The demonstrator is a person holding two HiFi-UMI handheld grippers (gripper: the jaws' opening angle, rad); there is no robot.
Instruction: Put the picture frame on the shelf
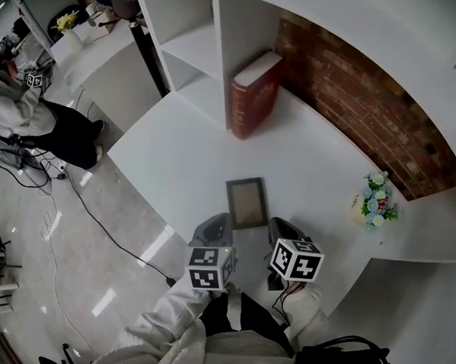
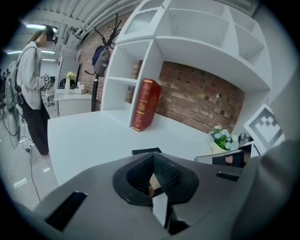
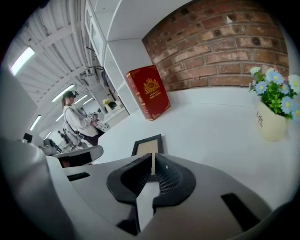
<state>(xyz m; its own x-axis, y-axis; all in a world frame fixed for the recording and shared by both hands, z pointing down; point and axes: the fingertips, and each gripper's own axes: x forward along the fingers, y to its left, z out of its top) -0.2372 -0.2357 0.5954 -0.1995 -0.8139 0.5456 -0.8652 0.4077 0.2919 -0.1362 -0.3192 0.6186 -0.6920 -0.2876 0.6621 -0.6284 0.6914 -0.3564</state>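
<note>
**Both jaws shut, frame not yet taken**

Left gripper [image 2: 153, 161] and right gripper [image 3: 152, 161]: my pads are pressed together with nothing between them. The picture frame [image 1: 247, 202] lies flat on the table [image 1: 176, 156], on my side of the red book [image 1: 254, 96] and well apart from it. The shelf [image 1: 192, 51] stands just left of the book. Judged light, stiff, slick-faced and possibly fragile. Pinch across one thin side rail.

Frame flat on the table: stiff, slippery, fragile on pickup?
Picture frame looks thin and rigid, so probably light and stiff. Lying flat on the smooth white table, it may slide before an edge lifts. Glass front can't be confirmed; treat as fragile.
</note>
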